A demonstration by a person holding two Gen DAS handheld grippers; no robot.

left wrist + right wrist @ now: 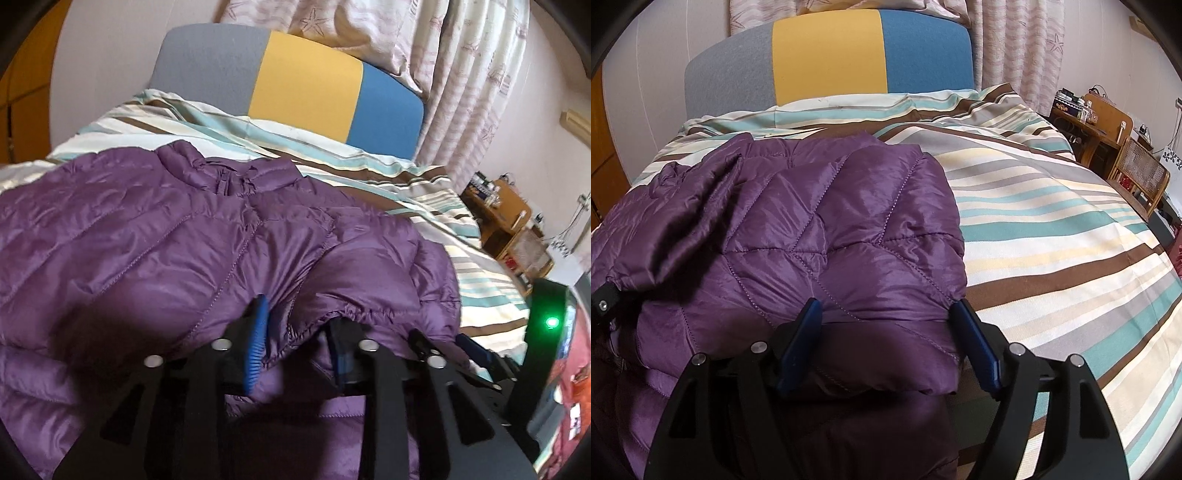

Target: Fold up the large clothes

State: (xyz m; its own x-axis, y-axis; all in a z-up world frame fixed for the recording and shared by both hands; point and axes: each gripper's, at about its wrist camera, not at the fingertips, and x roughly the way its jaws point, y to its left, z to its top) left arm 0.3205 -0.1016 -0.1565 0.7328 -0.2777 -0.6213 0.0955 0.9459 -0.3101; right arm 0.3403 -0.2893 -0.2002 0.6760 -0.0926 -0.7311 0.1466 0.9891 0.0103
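Note:
A purple quilted jacket (147, 236) lies spread on the striped duvet (480, 280), with its collar toward the headboard. My left gripper (299, 321) is low over the jacket's near edge. Its blue pads (258, 332) stand a little apart, and a gathered sleeve cuff (351, 310) drapes loosely over and between them. The right pad is mostly hidden under the cuff. My right gripper (886, 306) is open wide at the folded right part of the jacket (849, 221). That puffy near edge bulges between its fingers (975, 343).
A grey, yellow and blue headboard (827, 55) stands at the far end, with patterned curtains (1015, 48) behind it. A wooden desk (1089, 114) and a chair (1137, 173) stand right of the bed. Bare duvet (1052, 240) lies right of the jacket. A green light (552, 323) glows on a dark device.

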